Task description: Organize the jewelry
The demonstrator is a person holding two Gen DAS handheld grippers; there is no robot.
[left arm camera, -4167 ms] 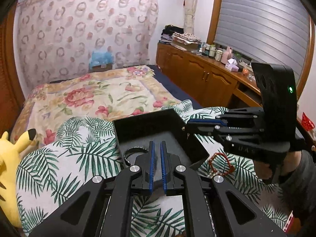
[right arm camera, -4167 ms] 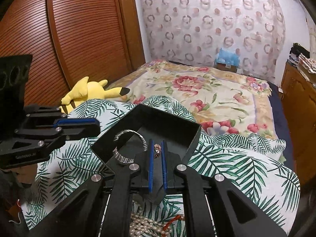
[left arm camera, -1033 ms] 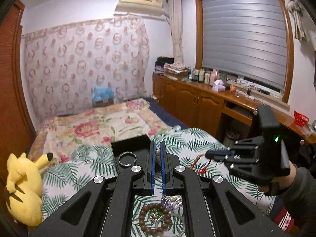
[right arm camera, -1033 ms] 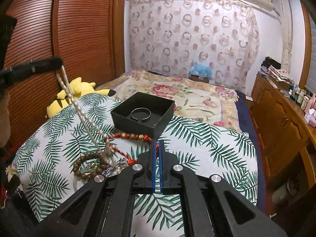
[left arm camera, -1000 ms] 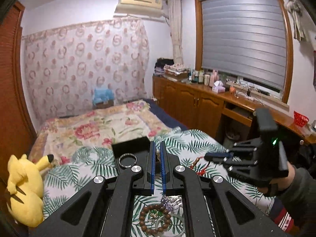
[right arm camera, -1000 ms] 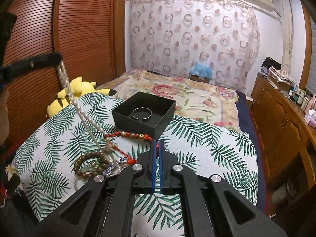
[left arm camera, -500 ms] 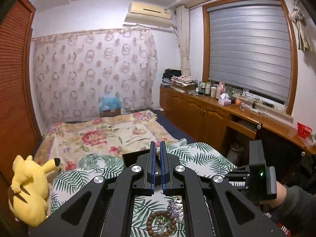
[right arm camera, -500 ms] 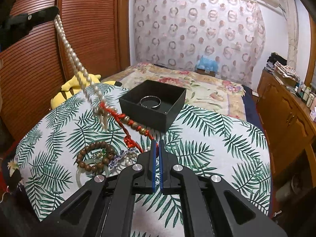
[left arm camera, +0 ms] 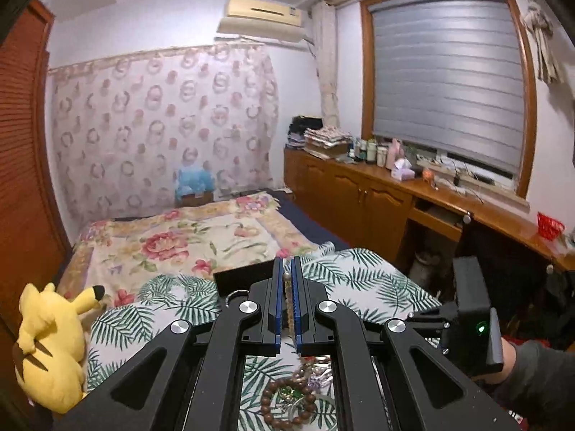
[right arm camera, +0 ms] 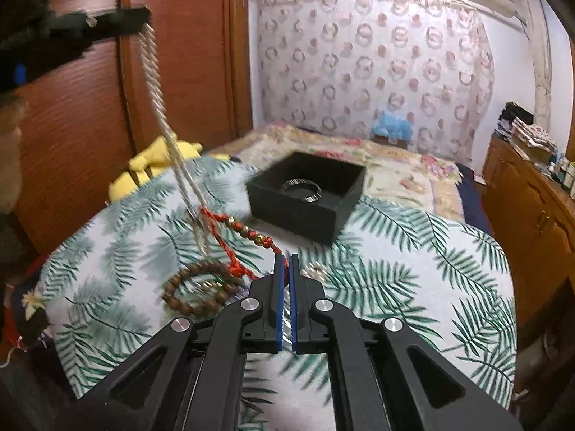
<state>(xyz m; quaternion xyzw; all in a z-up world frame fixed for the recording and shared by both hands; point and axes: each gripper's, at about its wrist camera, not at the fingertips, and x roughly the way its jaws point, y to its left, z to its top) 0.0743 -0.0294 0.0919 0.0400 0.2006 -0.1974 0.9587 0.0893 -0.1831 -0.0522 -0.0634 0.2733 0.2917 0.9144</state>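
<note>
Left tongs [right arm camera: 143, 18] clamped on pearl necklace [right arm camera: 158, 107], lifted high above the palm-print counter [right arm camera: 413, 269]. Right tongs [right arm camera: 285, 262] clamped on red cord bracelet [right arm camera: 248, 231]. The strands cross and look snagged. Risk: further pulling tightens the tangle or snaps a strand. Black box [right arm camera: 305, 194] holds only a bangle [right arm camera: 301, 188].

A bedroom under indoor light: a bed [left arm camera: 187, 237] with a floral cover runs to the far wall, where a ring-patterned curtain [left arm camera: 161, 125] hangs. On the right, a wooden cabinet run [left arm camera: 359, 197] sits beneath a window with a closed grey blind [left arm camera: 449, 82]. An air conditioner [left arm camera: 262, 12] is mounted high; reddish slatted wardrobe doors [right arm camera: 82, 115] fill the left
</note>
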